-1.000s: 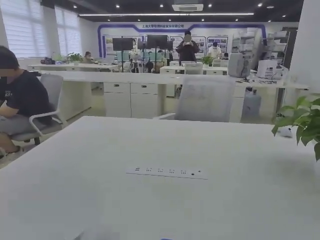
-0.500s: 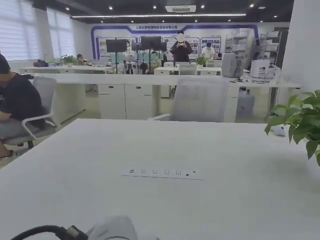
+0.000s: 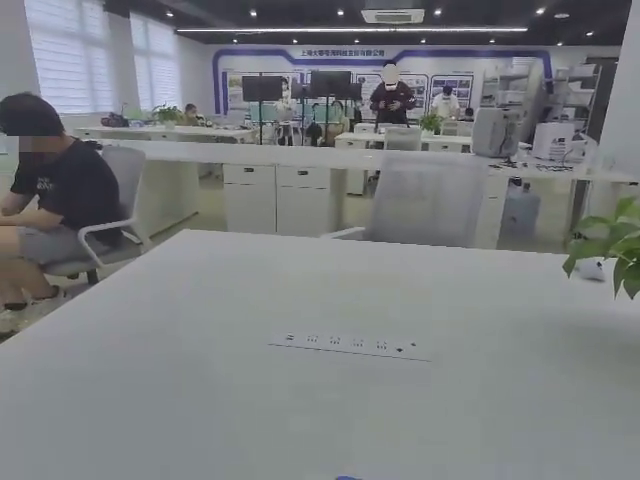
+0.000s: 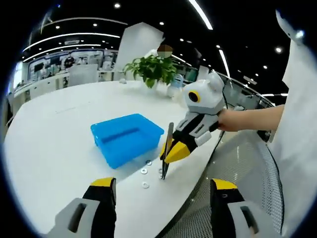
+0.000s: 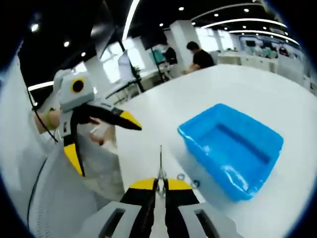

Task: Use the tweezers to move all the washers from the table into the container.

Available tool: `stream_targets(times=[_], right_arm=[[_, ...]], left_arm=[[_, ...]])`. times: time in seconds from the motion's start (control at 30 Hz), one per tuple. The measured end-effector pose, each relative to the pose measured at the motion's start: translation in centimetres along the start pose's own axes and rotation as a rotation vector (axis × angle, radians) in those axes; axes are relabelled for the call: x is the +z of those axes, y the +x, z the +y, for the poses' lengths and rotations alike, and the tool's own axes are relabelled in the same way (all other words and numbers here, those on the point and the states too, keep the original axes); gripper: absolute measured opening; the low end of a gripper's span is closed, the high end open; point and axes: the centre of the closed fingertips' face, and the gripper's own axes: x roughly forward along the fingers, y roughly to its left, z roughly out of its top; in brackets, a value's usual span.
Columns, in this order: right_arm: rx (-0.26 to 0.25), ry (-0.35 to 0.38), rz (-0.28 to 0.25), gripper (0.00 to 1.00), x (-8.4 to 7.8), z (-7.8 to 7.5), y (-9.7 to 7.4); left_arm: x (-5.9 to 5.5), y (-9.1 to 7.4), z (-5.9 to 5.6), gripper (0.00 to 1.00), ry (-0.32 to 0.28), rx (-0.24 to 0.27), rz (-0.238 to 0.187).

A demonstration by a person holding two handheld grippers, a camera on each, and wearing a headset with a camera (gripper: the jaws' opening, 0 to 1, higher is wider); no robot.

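Left gripper view: three washers (image 4: pixel 144 171) lie just beside the blue container (image 4: pixel 126 139), near the tip of the tweezers (image 4: pixel 168 136) pinched by the right gripper (image 4: pixel 173 152). Left gripper (image 4: pixel 163 183) jaws spread. Tip contact unclear.

A white bench (image 4: pixel 54 124) with a smooth, matt top carries a blue container (image 4: pixel 126 139) of glossy, faintly see-through plastic, with light glinting along its rim. Beside it lie small washers (image 4: pixel 144 171) of bright, silvery metal. The thin tweezers (image 4: pixel 170 133) are dull grey metal. They are clamped in the right gripper (image 4: pixel 168 156), which has a smooth white plastic shell and black-and-yellow jaw pieces (satin rather than shiny). Across the bench, a chair (image 3: pixel 425 200) shows a pale mesh back.
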Motion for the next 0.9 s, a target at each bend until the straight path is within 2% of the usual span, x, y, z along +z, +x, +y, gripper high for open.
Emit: stream_targets(times=[0.1, 0.13, 0.17, 0.23, 0.3, 0.33, 0.4, 0.43, 0.47, 0.53, 0.6, 0.7, 0.77, 0.8, 0.83, 0.9], right_arm=[[0.024, 0.050, -0.055, 0.02, 0.8, 0.0, -0.7], [0.033, 0.066, -0.079, 0.02, 1.3, 0.1, -1.0], [0.040, 0.070, -0.088, 0.03, 1.6, 0.2, -1.2], [0.039, 0.084, -0.107, 0.03, 2.1, 0.2, -1.6], [0.035, 0.084, -0.122, 0.03, 2.8, 0.2, -2.1], [0.032, 0.086, -0.128, 0.03, 3.0, 0.2, -2.3], [0.025, 0.094, -0.159, 0.03, 3.9, 0.1, -2.9], [0.024, 0.095, -0.167, 0.03, 4.1, 0.1, -3.1], [0.017, 0.100, -0.176, 0.03, 4.3, 0.0, -3.3], [-0.005, 0.106, -0.196, 0.03, 4.8, -0.5, -3.8], [-0.038, 0.113, -0.220, 0.03, 5.4, -1.2, -4.4], [-0.107, 0.128, -0.266, 0.03, 6.3, -3.0, -5.3], [-0.158, 0.134, -0.293, 0.03, 6.7, -4.2, -5.8], [-0.166, 0.134, -0.294, 0.03, 6.8, -4.4, -5.9], [-0.208, 0.124, -0.295, 0.03, 6.8, -5.6, -6.3], [-0.265, 0.112, -0.299, 0.03, 6.9, -6.8, -6.7]], left_arm=[[0.7, -0.6, 0.4, 0.83, -0.031, 0.068, -0.085], [1.2, -0.9, 0.7, 0.85, -0.040, 0.103, -0.132], [1.4, -1.0, 0.8, 0.86, -0.046, 0.114, -0.147], [2.2, -1.3, 1.1, 0.90, -0.048, 0.163, -0.217], [3.0, -1.6, 1.5, 0.96, -0.004, 0.199, -0.268], [3.5, -1.8, 1.9, 0.99, 0.041, 0.226, -0.303], [3.9, -2.1, 2.6, 0.99, 0.096, 0.271, -0.326], [3.9, -2.2, 2.9, 0.99, 0.101, 0.283, -0.327], [3.8, -2.2, 2.8, 0.99, 0.079, 0.281, -0.321], [4.8, -2.7, 2.6, 0.99, 0.086, 0.284, -0.392], [5.2, -2.9, 2.5, 0.99, 0.088, 0.283, -0.411], [5.5, -3.0, 2.5, 0.99, 0.082, 0.279, -0.439], [5.4, -3.0, 2.8, 0.99, 0.075, 0.279, -0.442], [5.4, -3.0, 2.8, 0.99, 0.072, 0.280, -0.445], [5.3, -3.1, 3.1, 0.99, 0.067, 0.281, -0.449], [5.3, -3.0, 3.1, 0.99, 0.062, 0.282, -0.451]])
